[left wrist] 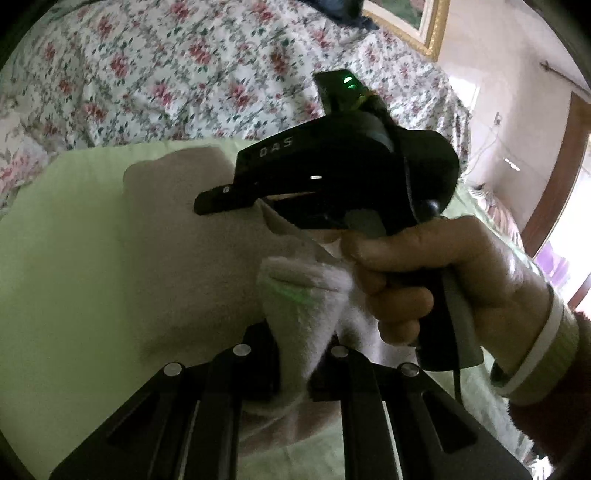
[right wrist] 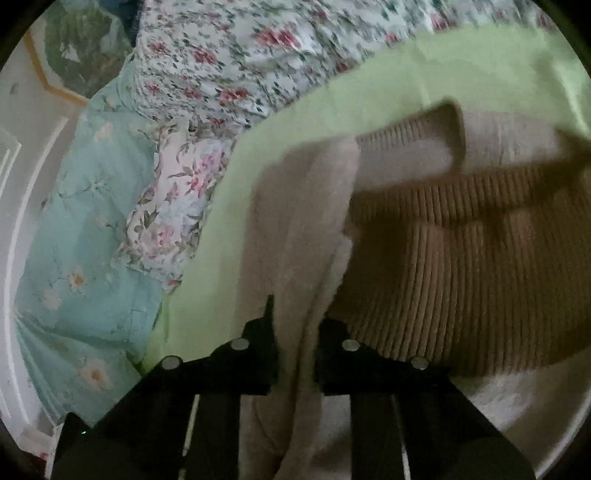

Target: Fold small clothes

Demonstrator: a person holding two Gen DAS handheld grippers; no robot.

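Observation:
A small beige fleece garment [left wrist: 184, 240] lies on a light green cloth [left wrist: 55, 258]. Its ribbed brown band [right wrist: 461, 258] shows in the right wrist view. My left gripper [left wrist: 295, 354] is shut on a fluffy white-beige fold of the garment [left wrist: 295, 295] and holds it lifted. My right gripper [right wrist: 295, 350] is shut on a beige edge of the same garment [right wrist: 306, 240]. In the left wrist view the right gripper's black body [left wrist: 351, 173] and the hand holding it [left wrist: 443, 266] are right in front, above the garment.
A floral bedspread [left wrist: 166, 66] lies beyond the green cloth. A pale blue floral pillow [right wrist: 74, 240] sits at the left in the right wrist view. A gilt picture frame [left wrist: 417, 26] and a doorway [left wrist: 561, 184] are at the far right.

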